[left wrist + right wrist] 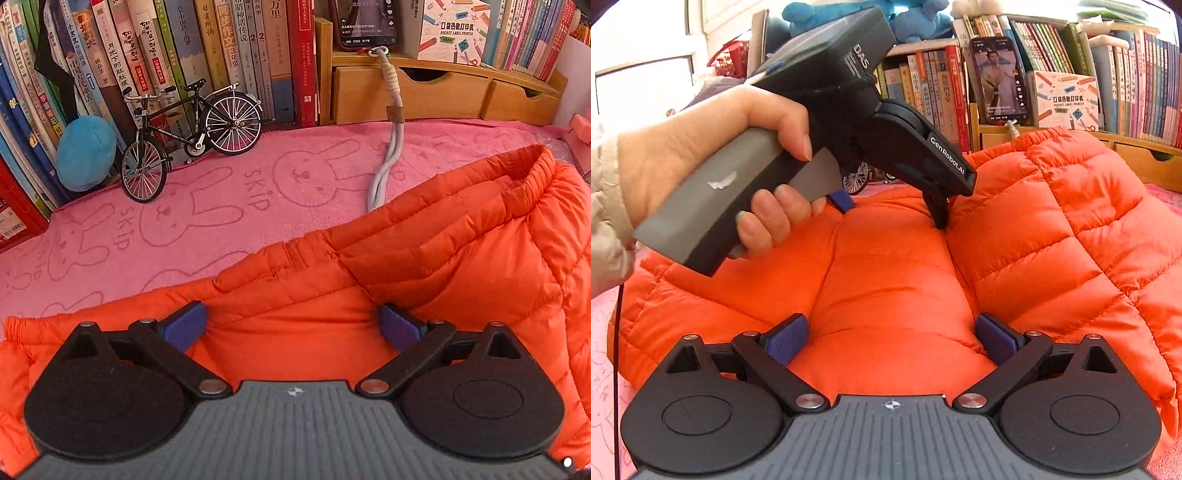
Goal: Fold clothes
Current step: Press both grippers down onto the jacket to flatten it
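Both tools, left [293, 325] & right [892, 338], spread wide, pressing into puffy jacket [894, 280]: it may spring back, or slide into toy bike [192, 136].

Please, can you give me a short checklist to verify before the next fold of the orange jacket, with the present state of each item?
1. Left tool open, pressed on jacket: ok.
2. Right tool open, on jacket: ok.
3. Fabric clamped in either tool: not ok, both jaws wide apart.
4. Jacket lies flat: not ok, one side is bunched up.
5. Cord clear of jacket: cannot tell, its end goes behind the fabric.
6. Toy bicycle clear of jacket: ok.
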{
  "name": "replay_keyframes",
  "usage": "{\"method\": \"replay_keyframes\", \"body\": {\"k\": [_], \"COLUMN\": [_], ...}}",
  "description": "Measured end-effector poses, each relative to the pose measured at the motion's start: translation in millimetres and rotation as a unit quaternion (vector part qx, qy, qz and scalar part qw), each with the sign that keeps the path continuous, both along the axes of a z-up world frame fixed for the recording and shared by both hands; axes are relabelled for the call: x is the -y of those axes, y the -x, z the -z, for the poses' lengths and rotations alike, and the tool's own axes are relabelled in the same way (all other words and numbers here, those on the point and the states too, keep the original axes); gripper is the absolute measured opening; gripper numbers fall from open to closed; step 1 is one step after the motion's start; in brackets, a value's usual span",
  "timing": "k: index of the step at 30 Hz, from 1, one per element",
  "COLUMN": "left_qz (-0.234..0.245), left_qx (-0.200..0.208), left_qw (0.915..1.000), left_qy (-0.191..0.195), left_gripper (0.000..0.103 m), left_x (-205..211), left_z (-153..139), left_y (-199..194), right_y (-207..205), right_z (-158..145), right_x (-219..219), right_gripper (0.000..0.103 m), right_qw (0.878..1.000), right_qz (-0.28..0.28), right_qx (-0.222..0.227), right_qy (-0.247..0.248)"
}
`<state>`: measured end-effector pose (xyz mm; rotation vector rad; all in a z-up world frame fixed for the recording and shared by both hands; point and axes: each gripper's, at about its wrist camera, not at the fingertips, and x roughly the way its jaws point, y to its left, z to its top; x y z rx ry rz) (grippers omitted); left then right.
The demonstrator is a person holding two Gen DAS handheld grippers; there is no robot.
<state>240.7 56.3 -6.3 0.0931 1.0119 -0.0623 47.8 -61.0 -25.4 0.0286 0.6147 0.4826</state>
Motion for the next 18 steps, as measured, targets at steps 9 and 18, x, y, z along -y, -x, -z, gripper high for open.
{"method": "replay_keyframes", "body": {"k": [9,18], "left_qz": [-0.048,-0.012], "left_qx": [0.082,0.344], "left_qw": [0.9952,0.8887], "left_qy": [0.02,-0.303], "left_gripper": [0.09,0.1], "left_x": [-19.3,-15.6], "left_z": [-37.1,-27.8], "left_y": [29.6,168.7], "right_y": [0.5,30.8], "right_z": [5.3,-15.6], "right_x": [-5.3,17.1], "right_gripper": [0.103,0.103], "right_qw": [1.0,0.988], "right_qz": [-0.005,0.003], "right_qx": [0.002,0.154], "right_qy": [0.016,0.032]}}
